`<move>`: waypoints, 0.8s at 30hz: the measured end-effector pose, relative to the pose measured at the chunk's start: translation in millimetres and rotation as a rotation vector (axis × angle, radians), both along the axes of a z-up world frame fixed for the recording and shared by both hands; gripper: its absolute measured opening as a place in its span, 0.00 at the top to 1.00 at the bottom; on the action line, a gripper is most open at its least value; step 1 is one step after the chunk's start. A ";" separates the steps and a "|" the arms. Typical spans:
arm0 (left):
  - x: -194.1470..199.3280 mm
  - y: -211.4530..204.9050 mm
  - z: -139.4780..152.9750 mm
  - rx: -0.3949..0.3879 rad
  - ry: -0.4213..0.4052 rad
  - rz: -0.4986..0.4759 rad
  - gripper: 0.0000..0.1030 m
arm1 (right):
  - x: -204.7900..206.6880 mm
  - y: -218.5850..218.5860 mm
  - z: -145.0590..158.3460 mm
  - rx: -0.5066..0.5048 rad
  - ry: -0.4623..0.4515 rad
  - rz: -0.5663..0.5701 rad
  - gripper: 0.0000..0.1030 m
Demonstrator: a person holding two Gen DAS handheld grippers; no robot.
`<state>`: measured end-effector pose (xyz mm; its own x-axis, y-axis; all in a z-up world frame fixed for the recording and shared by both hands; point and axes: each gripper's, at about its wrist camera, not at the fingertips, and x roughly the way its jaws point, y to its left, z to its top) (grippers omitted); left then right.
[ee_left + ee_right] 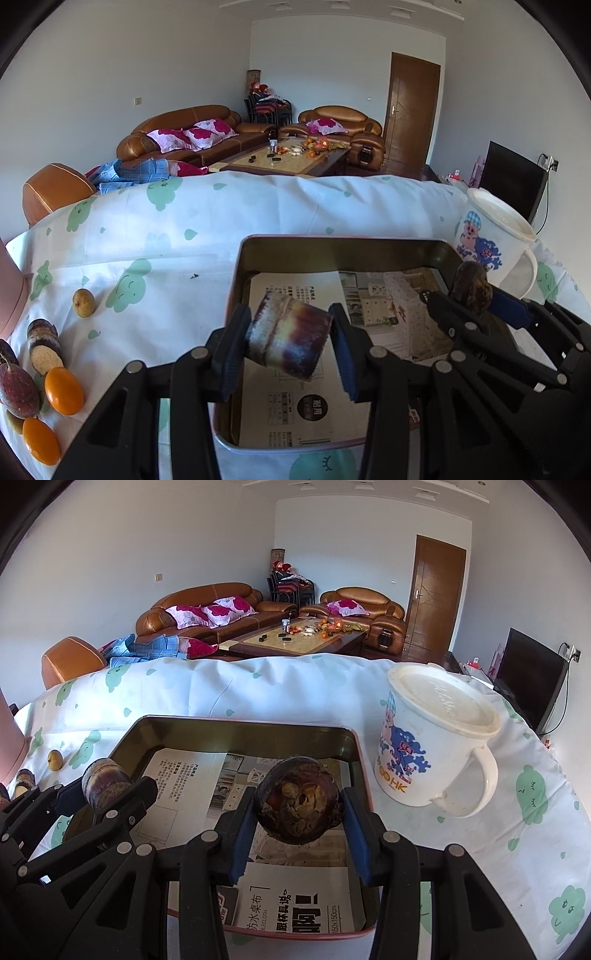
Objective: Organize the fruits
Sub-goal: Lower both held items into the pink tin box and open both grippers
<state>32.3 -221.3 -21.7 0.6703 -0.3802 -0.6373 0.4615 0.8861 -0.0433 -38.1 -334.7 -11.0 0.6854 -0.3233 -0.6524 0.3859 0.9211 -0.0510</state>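
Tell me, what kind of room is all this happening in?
Most likely a home living room. Brown leather sofas with floral pillows stand around a coffee table, and a dark television sits at the right. The work goes on at a table under a white cloth with green prints.

The mug point(432, 746) carries orange letters "HK" low on its side, under a cartoon print. The printed sheet point(295, 908) lining the tray point(360, 760) shows "150x150cm", Chinese characters and part of the word "CLOTH"; its smaller print is unreadable.
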 end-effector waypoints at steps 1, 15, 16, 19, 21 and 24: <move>0.5 -0.8 -0.1 0.004 0.000 0.001 0.56 | 0.2 -0.6 -1.0 0.006 0.004 0.000 0.54; -1.3 -2.9 0.7 0.013 -0.004 0.009 0.56 | 6.9 -3.1 -10.0 0.045 0.033 0.006 0.54; -1.4 -2.4 1.0 0.014 -0.004 0.012 0.56 | 6.9 -3.2 -10.1 0.047 0.033 0.006 0.54; -2.1 -1.3 1.6 0.018 -0.009 0.021 0.55 | 7.8 -3.7 -10.8 0.061 0.035 0.012 0.54; -1.7 1.5 1.7 0.010 -0.007 0.021 0.55 | 8.1 -3.8 -10.9 0.072 0.035 0.019 0.53; -1.3 4.8 2.3 -0.002 -0.003 0.021 0.55 | 7.7 -4.0 -10.1 0.079 0.032 0.026 0.53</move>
<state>31.0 -216.4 -19.5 0.6800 -0.3675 -0.6344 0.4430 0.8955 -0.0438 -30.4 -338.8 -21.2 0.6715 -0.2519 -0.6968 0.3610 0.9325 0.0108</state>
